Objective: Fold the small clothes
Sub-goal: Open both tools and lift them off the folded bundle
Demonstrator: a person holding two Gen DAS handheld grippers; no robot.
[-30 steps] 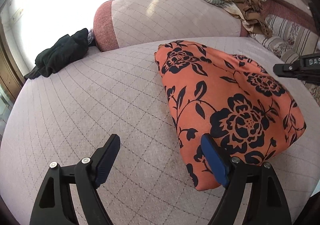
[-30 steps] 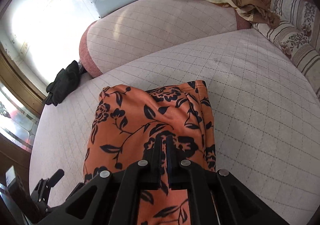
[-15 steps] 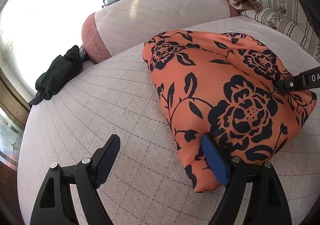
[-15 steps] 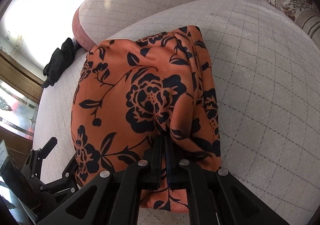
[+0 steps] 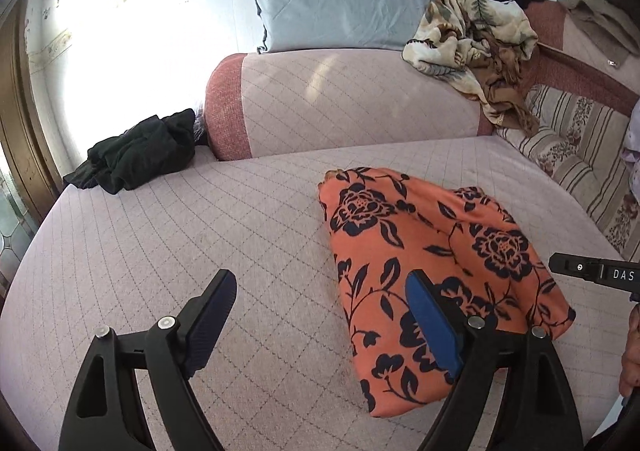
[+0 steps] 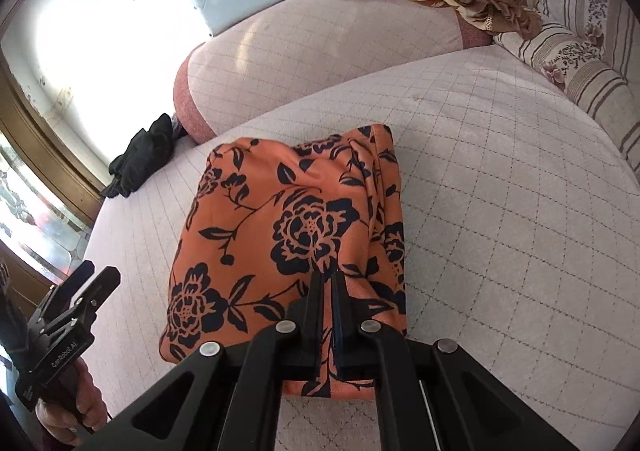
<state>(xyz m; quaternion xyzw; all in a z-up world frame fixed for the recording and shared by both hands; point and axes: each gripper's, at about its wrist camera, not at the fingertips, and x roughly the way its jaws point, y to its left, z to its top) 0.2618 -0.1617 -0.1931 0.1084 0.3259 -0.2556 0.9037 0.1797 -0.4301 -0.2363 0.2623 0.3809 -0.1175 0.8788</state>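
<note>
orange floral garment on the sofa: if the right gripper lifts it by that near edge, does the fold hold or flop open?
Probably flops: the orange floral garment is thin cloth, with soft creases along its right side. It likely sags from the right gripper, whose fingers look shut on the near edge. Likely light, and it may drag rather than slide cleanly on the quilted sofa seat.

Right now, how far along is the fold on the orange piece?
Done: the orange garment lies on the bed as a compact folded bundle. In hand: the right tongs look shut at its near edge, though whether they pinch cloth is unclear; the left tongs are open and empty beside it. Left: let go, then probably the black clothes by the bolster.
</note>
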